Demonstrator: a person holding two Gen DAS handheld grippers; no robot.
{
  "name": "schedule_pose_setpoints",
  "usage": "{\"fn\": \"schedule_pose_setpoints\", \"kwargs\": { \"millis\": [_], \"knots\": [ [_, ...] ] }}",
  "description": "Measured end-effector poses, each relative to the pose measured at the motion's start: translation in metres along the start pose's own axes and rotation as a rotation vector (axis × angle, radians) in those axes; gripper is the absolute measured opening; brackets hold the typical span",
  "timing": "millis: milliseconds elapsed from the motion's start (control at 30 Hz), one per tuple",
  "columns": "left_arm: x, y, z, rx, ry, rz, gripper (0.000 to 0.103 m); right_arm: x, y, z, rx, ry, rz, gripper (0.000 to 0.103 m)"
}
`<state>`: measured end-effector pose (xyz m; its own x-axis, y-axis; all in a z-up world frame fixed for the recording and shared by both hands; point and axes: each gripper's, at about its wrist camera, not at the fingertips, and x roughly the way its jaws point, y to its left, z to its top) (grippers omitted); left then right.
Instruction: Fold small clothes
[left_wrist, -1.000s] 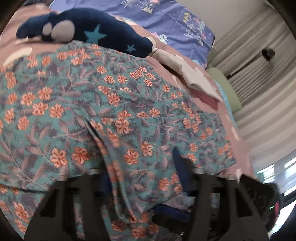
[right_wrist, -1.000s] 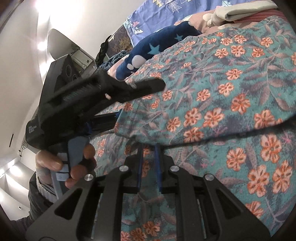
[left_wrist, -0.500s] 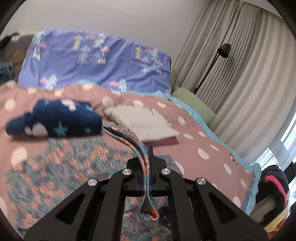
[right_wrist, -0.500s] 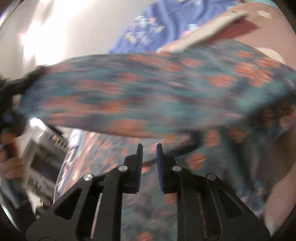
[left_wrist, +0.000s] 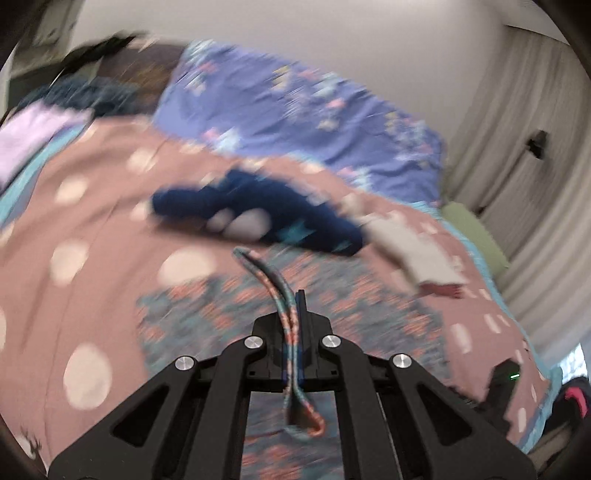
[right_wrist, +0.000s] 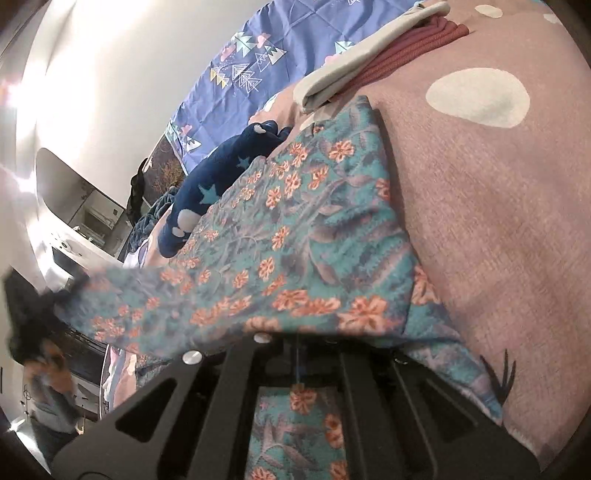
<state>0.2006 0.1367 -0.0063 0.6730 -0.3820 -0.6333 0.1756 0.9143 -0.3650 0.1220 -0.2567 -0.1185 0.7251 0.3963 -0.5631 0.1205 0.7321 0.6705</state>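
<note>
A teal garment with orange flowers (right_wrist: 295, 236) lies spread on the pink dotted bedspread (right_wrist: 498, 229). My left gripper (left_wrist: 293, 306) is shut on an edge of the floral garment (left_wrist: 269, 280) and holds it up above the bed; the rest lies below (left_wrist: 207, 310). My right gripper (right_wrist: 297, 343) is shut on another edge of the same garment, and the cloth drapes over its fingertips and hides them. The lifted edge stretches left toward the other gripper (right_wrist: 29, 314).
A navy star-patterned garment (left_wrist: 273, 214) lies beyond the floral one. A folded cream and maroon stack (right_wrist: 373, 62) sits to its right. Purple bedding (left_wrist: 303, 122) is at the head of the bed. Curtains (left_wrist: 535, 177) hang on the right.
Both grippers have lifted the near edge of the floral garment off the bed and carried it forward. The left view has swung left and is blurred.
</note>
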Motion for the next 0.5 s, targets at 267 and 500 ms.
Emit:
{"fn": "schedule_pose_setpoints", "kwargs": {
  "millis": [267,500],
  "knots": [
    [0.044,0.061,-0.038,-0.074,0.108,0.133,0.007,-0.003,0.001,0.000,-0.011,0.017,-0.004,0.001],
    [0.037,0.059,-0.054,0.015,0.107,0.240,0.027,-0.020,0.004,-0.025,-0.065,0.073,-0.019,0.004]
  ]
}}
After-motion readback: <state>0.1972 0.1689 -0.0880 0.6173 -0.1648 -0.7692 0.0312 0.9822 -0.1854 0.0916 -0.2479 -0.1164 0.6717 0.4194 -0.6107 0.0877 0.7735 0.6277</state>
